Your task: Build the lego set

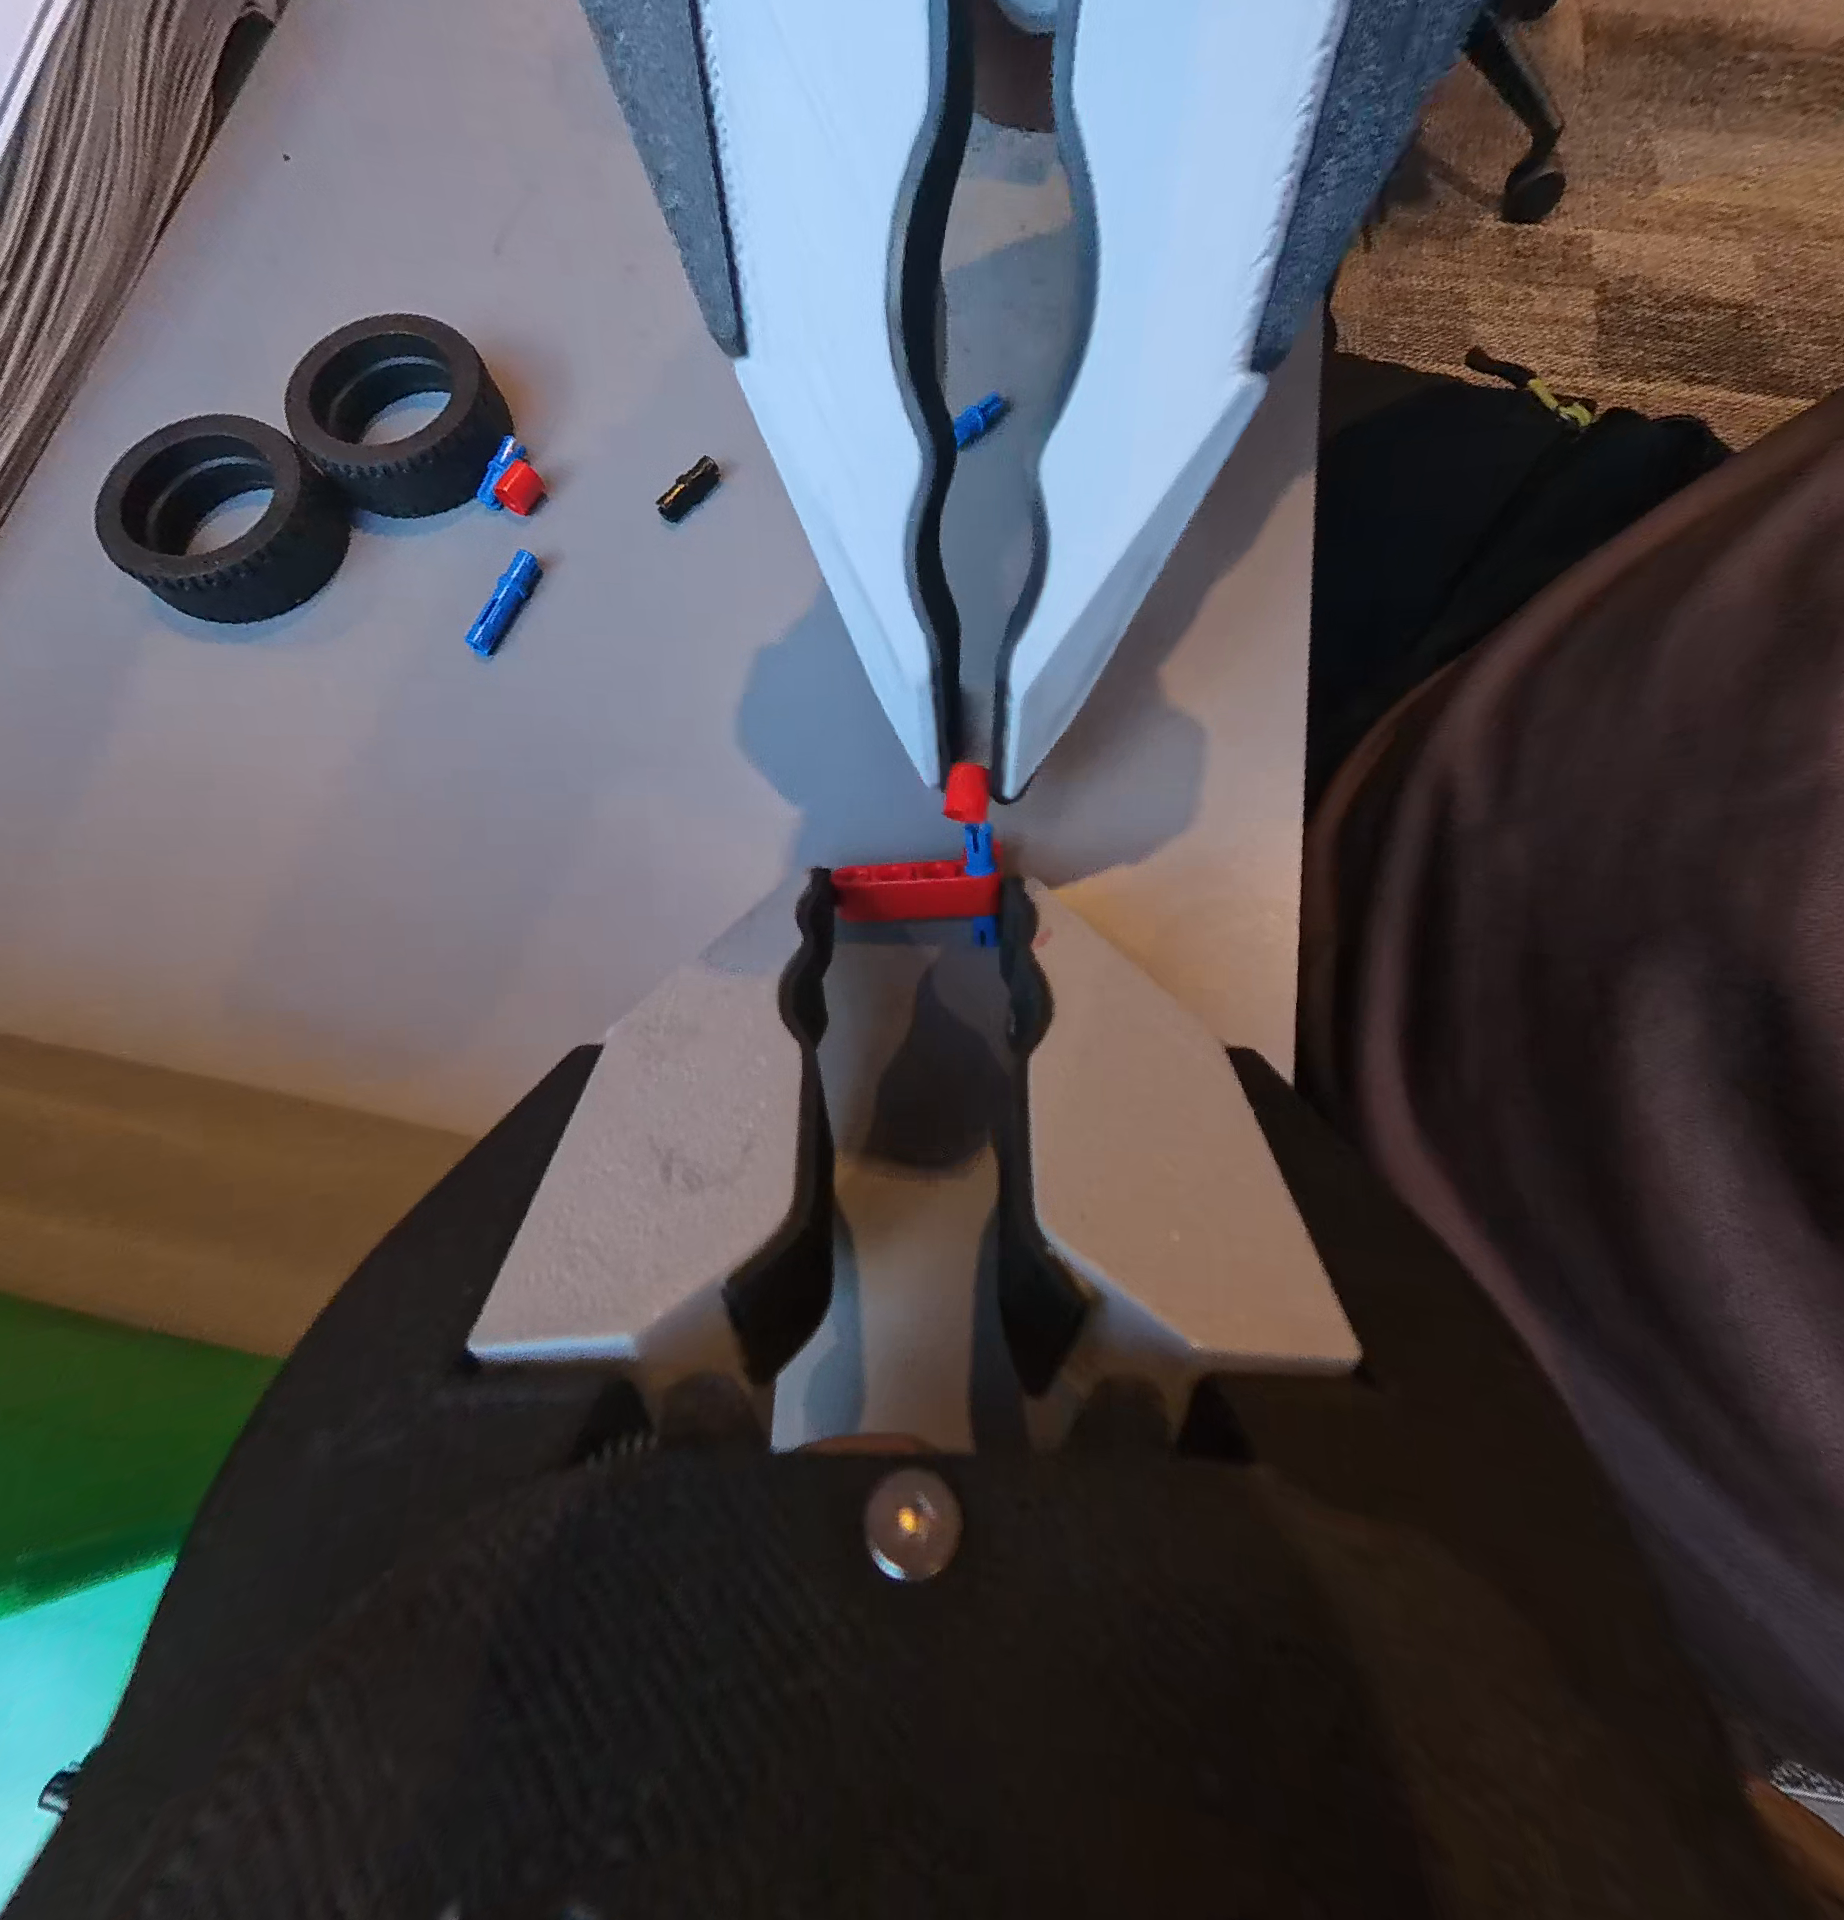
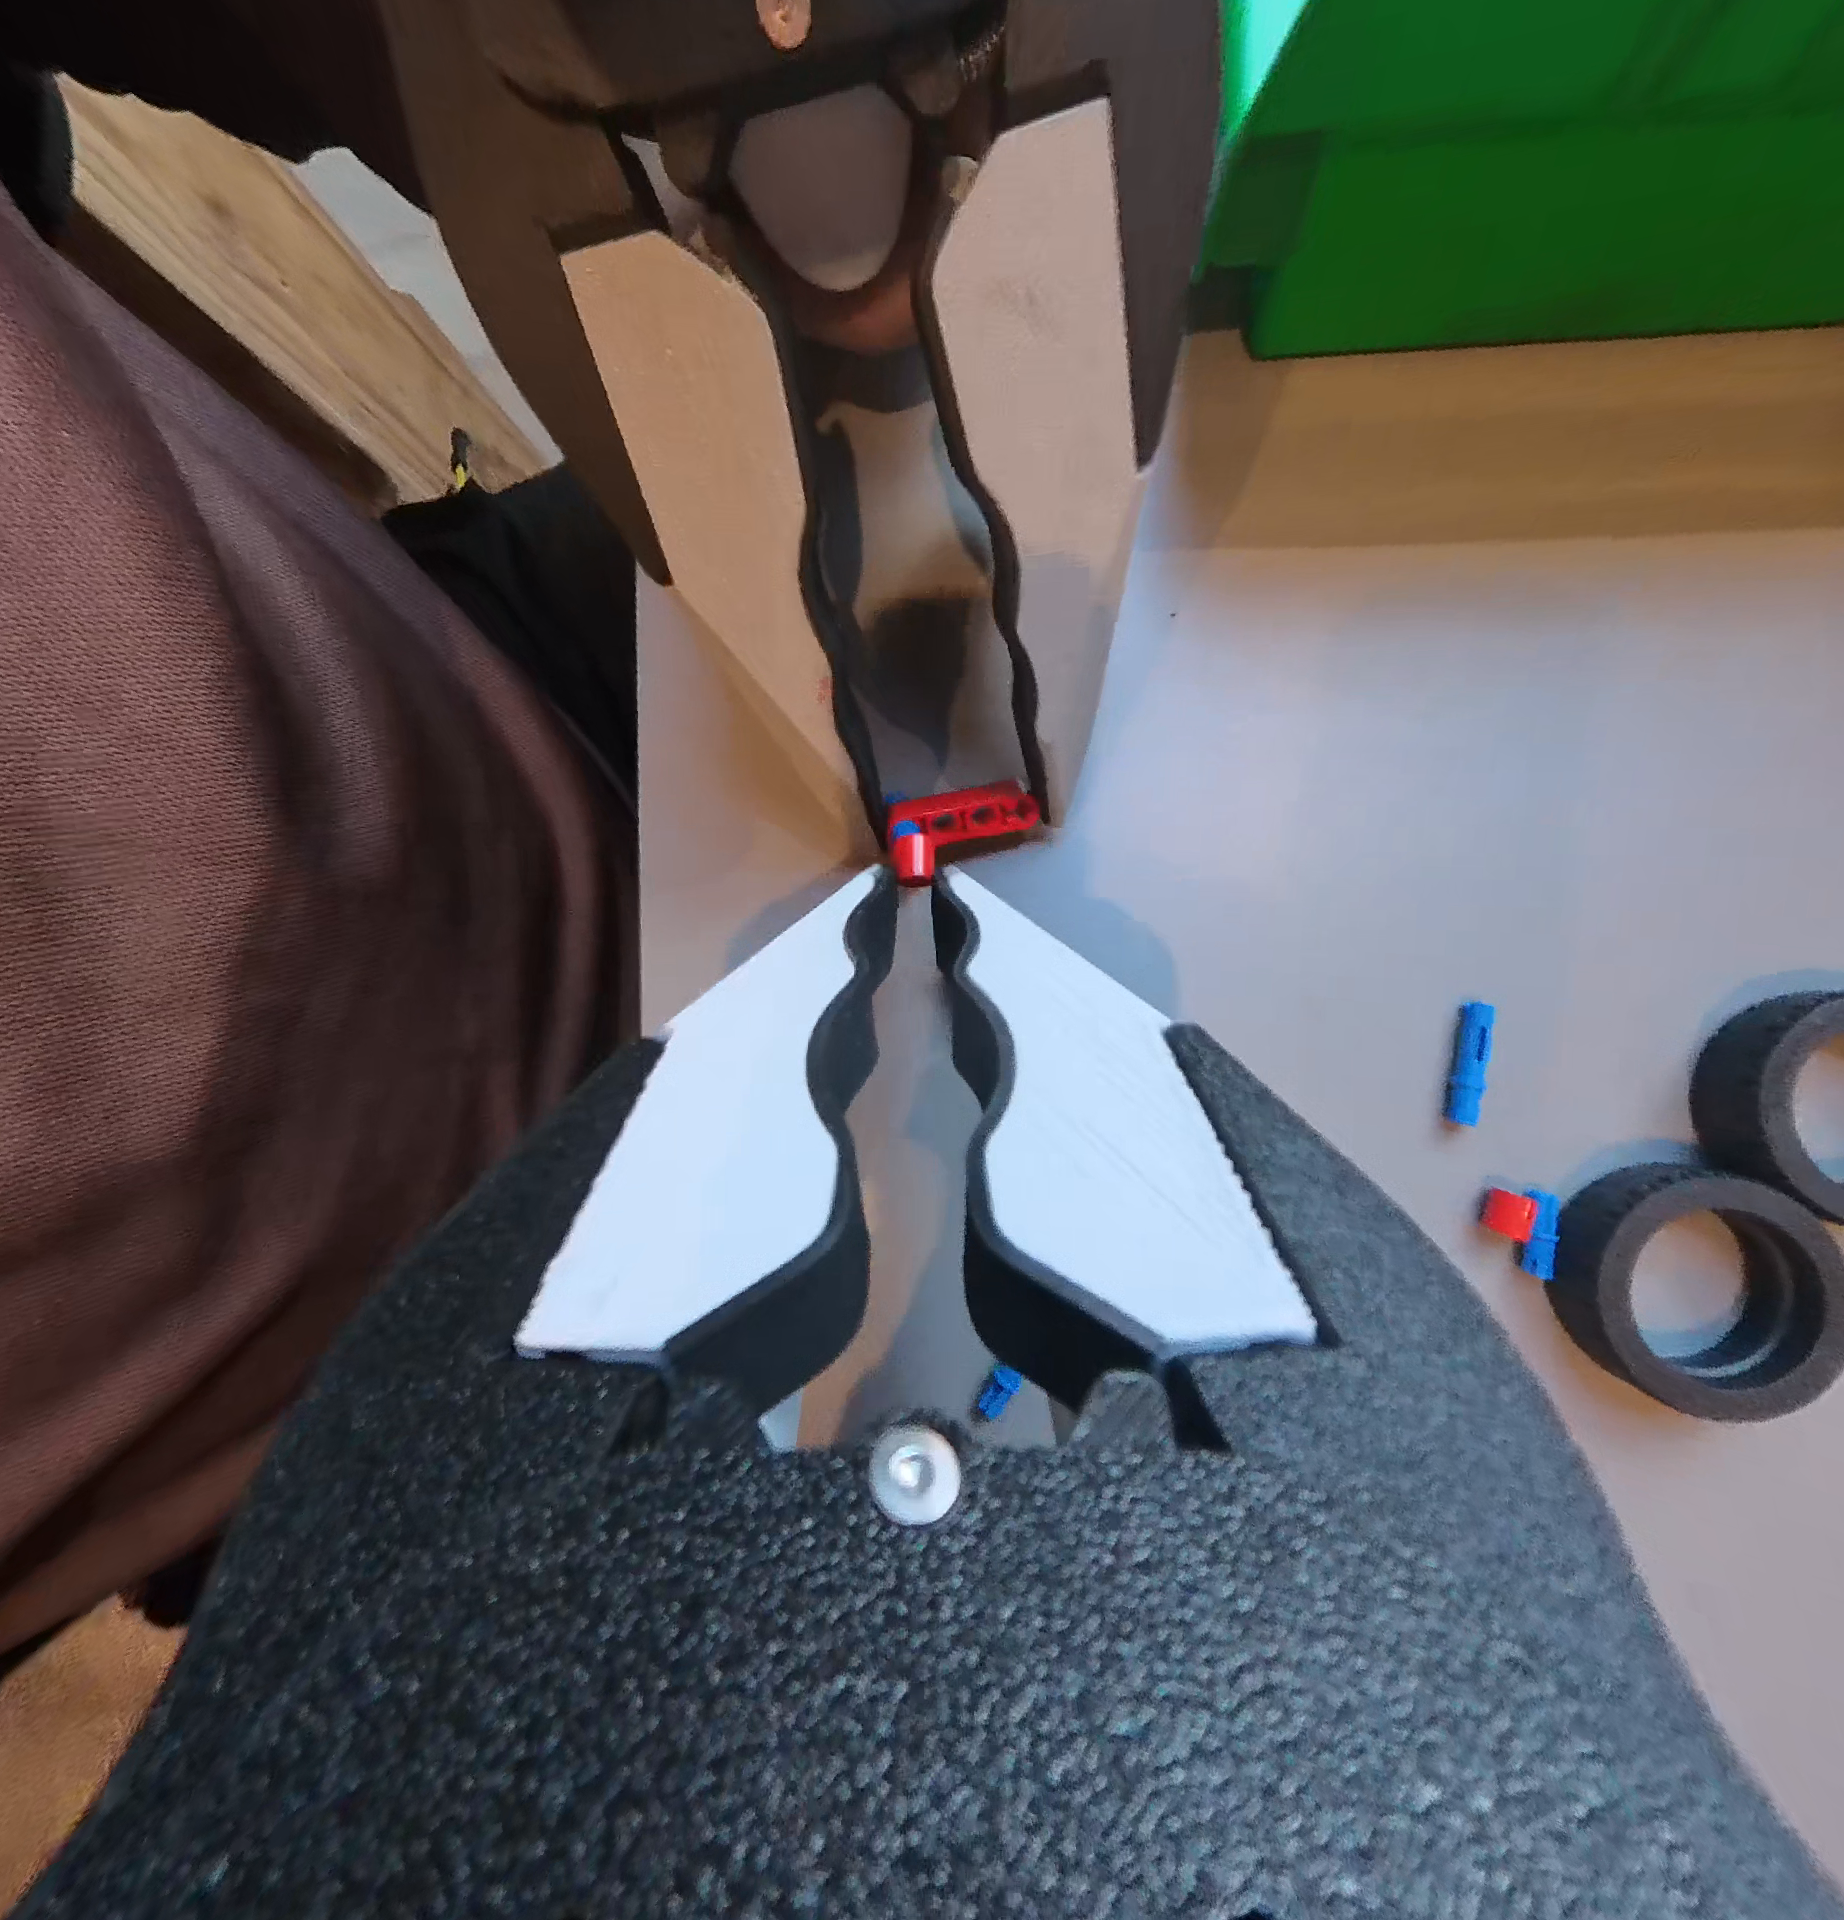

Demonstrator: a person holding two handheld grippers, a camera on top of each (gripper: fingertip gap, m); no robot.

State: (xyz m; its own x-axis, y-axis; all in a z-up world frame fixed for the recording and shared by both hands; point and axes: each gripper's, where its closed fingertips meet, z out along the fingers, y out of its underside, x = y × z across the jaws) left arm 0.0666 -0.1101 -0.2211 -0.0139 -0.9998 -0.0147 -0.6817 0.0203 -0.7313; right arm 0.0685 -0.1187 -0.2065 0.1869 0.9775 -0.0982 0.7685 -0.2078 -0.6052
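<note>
Two black tyres (image 1: 300,480) rest at nine o'clock on the grey table (image 1: 378,831), loose blue pins (image 1: 502,603) beside them. Centre: left tool (image 1: 918,899) clamps the red beam (image 1: 913,891) endwise. Right tool (image 1: 975,784), at twelve o'clock, pinches a red connector (image 1: 966,790) over the beam's upright blue pin (image 1: 978,847).

Lego parts: one small assembly held up, loose pieces lying on the grey table.

A red beam with holes (image 1: 913,896) lies level, a blue pin (image 1: 978,850) standing through one end; a small red bush (image 1: 965,790) sits just above that pin. To the side, two black tyres (image 1: 305,478) touch each other, a red-and-blue connector (image 1: 513,483) against one, with two loose blue pins (image 1: 502,603) (image 1: 978,418) and a black pin (image 1: 687,486) nearby.
</note>
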